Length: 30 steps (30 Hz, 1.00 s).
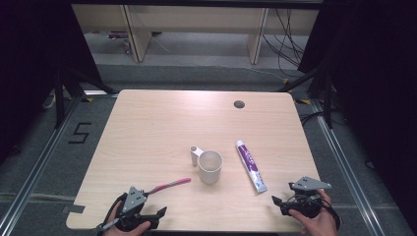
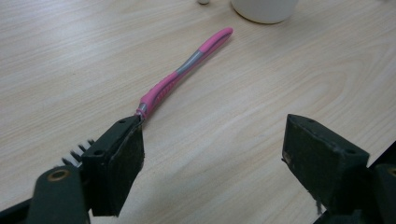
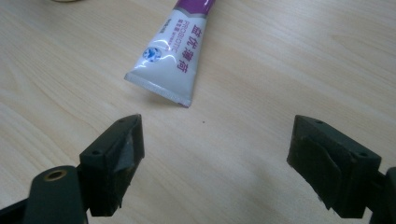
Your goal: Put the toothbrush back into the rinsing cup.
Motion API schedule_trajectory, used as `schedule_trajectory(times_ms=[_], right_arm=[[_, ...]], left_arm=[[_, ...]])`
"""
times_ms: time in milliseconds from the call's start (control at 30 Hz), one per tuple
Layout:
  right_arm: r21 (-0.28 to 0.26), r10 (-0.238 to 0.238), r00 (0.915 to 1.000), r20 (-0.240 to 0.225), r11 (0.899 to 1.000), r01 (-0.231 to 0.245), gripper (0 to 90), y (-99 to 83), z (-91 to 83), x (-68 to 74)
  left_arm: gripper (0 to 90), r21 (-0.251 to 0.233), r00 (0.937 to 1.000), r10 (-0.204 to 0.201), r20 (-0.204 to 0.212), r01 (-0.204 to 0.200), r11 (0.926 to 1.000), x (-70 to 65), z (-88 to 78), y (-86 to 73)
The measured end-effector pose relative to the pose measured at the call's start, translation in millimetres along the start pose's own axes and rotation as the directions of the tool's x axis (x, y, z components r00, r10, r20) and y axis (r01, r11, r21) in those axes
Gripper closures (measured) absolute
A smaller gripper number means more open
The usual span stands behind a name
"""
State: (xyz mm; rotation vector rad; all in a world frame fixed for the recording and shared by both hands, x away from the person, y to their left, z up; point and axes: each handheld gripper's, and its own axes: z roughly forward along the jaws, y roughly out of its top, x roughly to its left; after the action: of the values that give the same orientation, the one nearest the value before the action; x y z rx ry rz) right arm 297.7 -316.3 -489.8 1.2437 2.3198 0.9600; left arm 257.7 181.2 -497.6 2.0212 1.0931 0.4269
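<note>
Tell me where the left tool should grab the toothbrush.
Grip the pink toothbrush at its waisted grey mid-handle, coming straight down with the left tool. It lies flat, handle angling toward the mug, and its bristle end sits behind one jaw.

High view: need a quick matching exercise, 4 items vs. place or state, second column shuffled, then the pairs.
Items:
1. toothbrush
2. cup
3. toothpaste tube
4. left gripper

Descriptions:
A. white, upright near the table's middle
B. lying flat, right of the cup
C. open, at the near table edge
D. pink, lying flat, left of the cup

Pairs: 1-D, 2-A, 3-B, 4-C
</note>
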Motion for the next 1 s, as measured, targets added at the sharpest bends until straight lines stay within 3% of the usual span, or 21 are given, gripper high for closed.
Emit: schedule_trajectory(times_ms=[133,200,300,400,433,467,500,567,600,667,733,767,800,867,900,967,1000], right_arm=[[-0.005,-0.021,0.9998,-0.006,1.0,0.021,19.3,-0.2,1.3,-1.3],[0.001,0.003,1.0,-0.004,1.0,-0.003,19.6,0.1,0.2,0.2],[-0.001,-0.001,1.0,-0.002,1.0,0.001,19.7,-0.1,0.2,-0.1],[0.001,0.0,1.0,0.001,1.0,0.0,20.0,-0.5,0.5,0.3],[0.001,0.003,1.0,-0.002,1.0,-0.003,20.1,-0.2,0.3,0.4],[0.005,0.008,1.0,-0.003,1.0,-0.008,20.1,0.0,0.1,0.6],[-0.001,-0.003,1.0,-0.003,1.0,0.003,20.2,-0.6,1.1,-0.3],[0.001,-0.002,1.0,-0.009,1.0,0.002,20.3,-0.2,0.8,-0.2],[0.002,0.021,0.9998,0.0,1.0,-0.021,20.4,-1.0,0.7,2.0],[-0.003,0.01,0.9999,-0.003,1.0,-0.01,20.4,-0.8,0.9,1.3],[0.003,0.02,0.9998,-0.008,1.0,-0.02,20.8,-0.3,0.4,2.1],[0.003,0.02,0.9998,-0.008,1.0,-0.02,20.8,-0.3,0.4,2.1],[0.0,-0.012,0.9999,-0.005,1.0,0.012,20.8,-0.5,1.3,0.6],[0.0,-0.003,1.0,-0.006,1.0,0.003,20.9,-0.4,1.6,1.6],[-0.008,-0.037,0.9993,-0.002,0.999,0.037,21.1,0.1,1.7,-0.8],[0.004,-0.034,0.9991,-0.024,0.999,0.034,21.3,-0.1,3.2,-0.3],[0.0,-0.036,0.9993,-0.013,0.999,0.036,21.4,-0.4,3.5,0.0]], left_arm=[[20.7,0.0,1.0,0.003,-0.001,-0.003,1.0,0.9,-1.6,0.5],[20.9,0.006,1.0,0.007,-0.004,-0.007,1.0,3.0,-2.3,0.3],[21.8,0.003,0.9997,0.007,-0.023,-0.007,1.0,4.0,-2.3,0.0],[28.9,-0.001,0.9998,0.013,-0.015,-0.013,0.9999,4.5,-3.2,0.3],[28.9,0.008,0.9994,0.032,-0.009,-0.032,0.9994,6.4,-3.9,-0.1],[31.9,0.006,0.9997,0.023,-0.008,-0.023,0.9997,6.2,-3.4,-0.3],[41.7,0.01,0.9992,0.038,-0.009,-0.038,0.9992,7.6,-3.8,-1.0],[44.8,0.011,0.9986,0.053,-0.008,-0.053,0.9985,8.9,-3.9,-2.3],[55.8,0.016,0.9977,0.068,-0.001,-0.068,0.9975,9.6,-4.8,-2.7],[59.9,0.008,0.9972,0.075,-0.003,-0.075,0.9972,10.2,-6.2,-3.0],[71.5,0.019,0.9948,0.098,-0.026,-0.098,0.995,12.1,-8.4,-2.5],[73.5,0.019,0.9948,0.098,-0.026,-0.098,0.995,12.1,-8.4,-2.5],[75.2,0.022,0.9945,0.1,-0.032,-0.099,0.9948,13.8,-8.6,-2.5],[77.4,0.036,0.995,0.094,-0.033,-0.093,0.995,18.2,-9.5,-3.4],[78.7,0.034,0.9959,0.085,-0.03,-0.084,0.9959,19.8,-8.7,-4.7],[81.9,0.045,0.9959,0.08,-0.042,-0.079,0.9959,24.7,-9.0,-6.7],[82.4,0.045,0.9959,0.08,-0.042,-0.079,0.9959,24.7,-9.0,-6.7]])
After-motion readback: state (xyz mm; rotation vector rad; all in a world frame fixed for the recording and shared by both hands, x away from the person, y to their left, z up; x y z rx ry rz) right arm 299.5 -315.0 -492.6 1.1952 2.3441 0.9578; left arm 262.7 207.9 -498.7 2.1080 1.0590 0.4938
